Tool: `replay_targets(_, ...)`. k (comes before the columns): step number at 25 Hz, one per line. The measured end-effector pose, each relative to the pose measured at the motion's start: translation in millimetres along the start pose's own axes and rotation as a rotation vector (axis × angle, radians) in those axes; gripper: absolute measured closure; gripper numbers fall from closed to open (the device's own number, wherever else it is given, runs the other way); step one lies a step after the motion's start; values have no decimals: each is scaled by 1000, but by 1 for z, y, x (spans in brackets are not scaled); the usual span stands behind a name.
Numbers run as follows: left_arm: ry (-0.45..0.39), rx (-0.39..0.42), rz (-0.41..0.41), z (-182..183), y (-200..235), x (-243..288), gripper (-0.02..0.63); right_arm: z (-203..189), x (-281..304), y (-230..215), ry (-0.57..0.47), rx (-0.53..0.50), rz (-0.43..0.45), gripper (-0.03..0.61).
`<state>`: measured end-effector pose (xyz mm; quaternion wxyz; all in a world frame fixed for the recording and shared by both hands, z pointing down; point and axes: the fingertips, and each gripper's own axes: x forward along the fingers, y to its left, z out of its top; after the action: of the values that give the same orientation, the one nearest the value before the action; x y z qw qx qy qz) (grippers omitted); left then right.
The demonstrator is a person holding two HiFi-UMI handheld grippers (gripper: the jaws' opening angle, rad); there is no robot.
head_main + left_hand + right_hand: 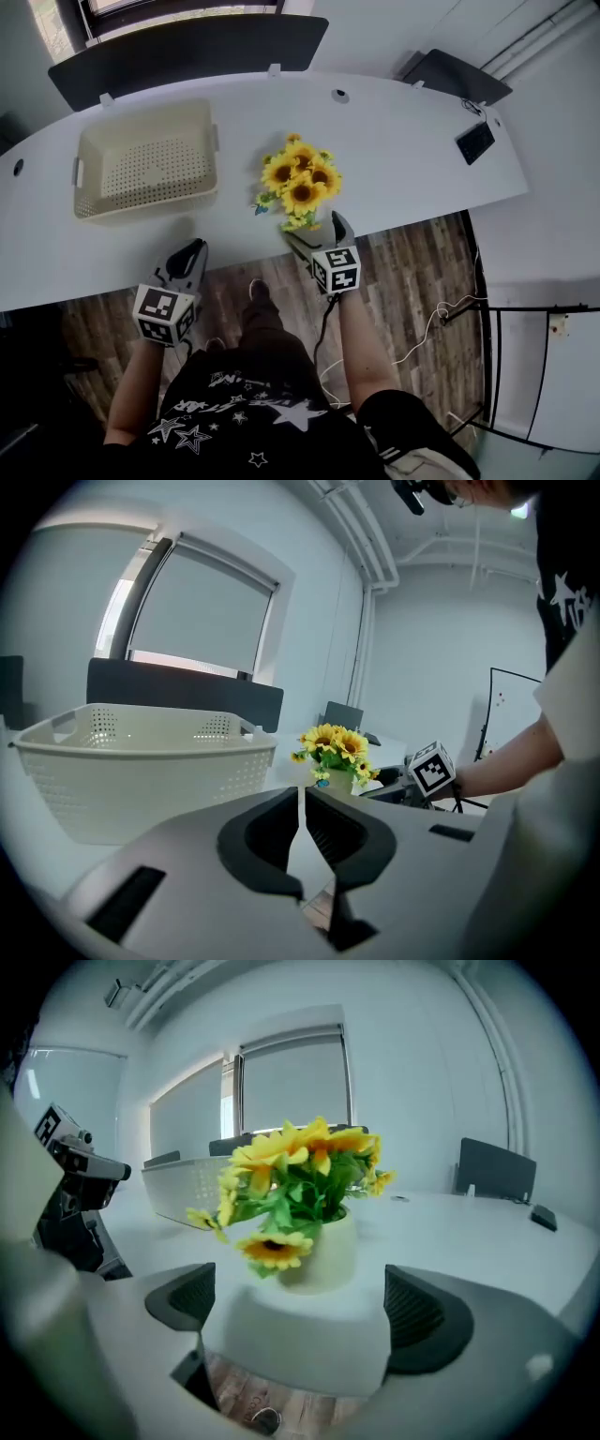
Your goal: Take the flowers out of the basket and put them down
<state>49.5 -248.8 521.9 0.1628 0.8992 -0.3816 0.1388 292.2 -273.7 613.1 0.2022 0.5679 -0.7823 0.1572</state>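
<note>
Yellow flowers (300,180) are standing in a small white pot (323,1246) on the white table (403,141), close to its near edge. They are sitting outside the basket (145,117), just to its right and apart from it. Cream perforated plastic is forming the basket's walls, and nothing is showing inside it in the head view.

Right gripper (314,230) is hovering at the table edge directly in front of the pot. Its jaws are standing spread wide, one on each side of the pot's near face. The pads are not touching the pot, and bare tabletop is showing between them.

Left gripper (302,808) is hanging off the table edge, in front of the basket's right end and well apart from the flowers. Its jaws are sitting pressed almost together, with only a thin slit between the pads and nothing pinched there.

A dark flat device (475,142) is lying near the table's far right corner.
</note>
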Motion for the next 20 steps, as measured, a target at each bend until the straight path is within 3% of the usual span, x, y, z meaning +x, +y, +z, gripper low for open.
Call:
replay_targets(14,-60,-13,-30,-35,6,-120,583,4,-74,140,-118,37,-31,48)
replay_targets(20,-80,-9,-69,-43,1,-151,583,15,-104,199,-164,44,11,49)
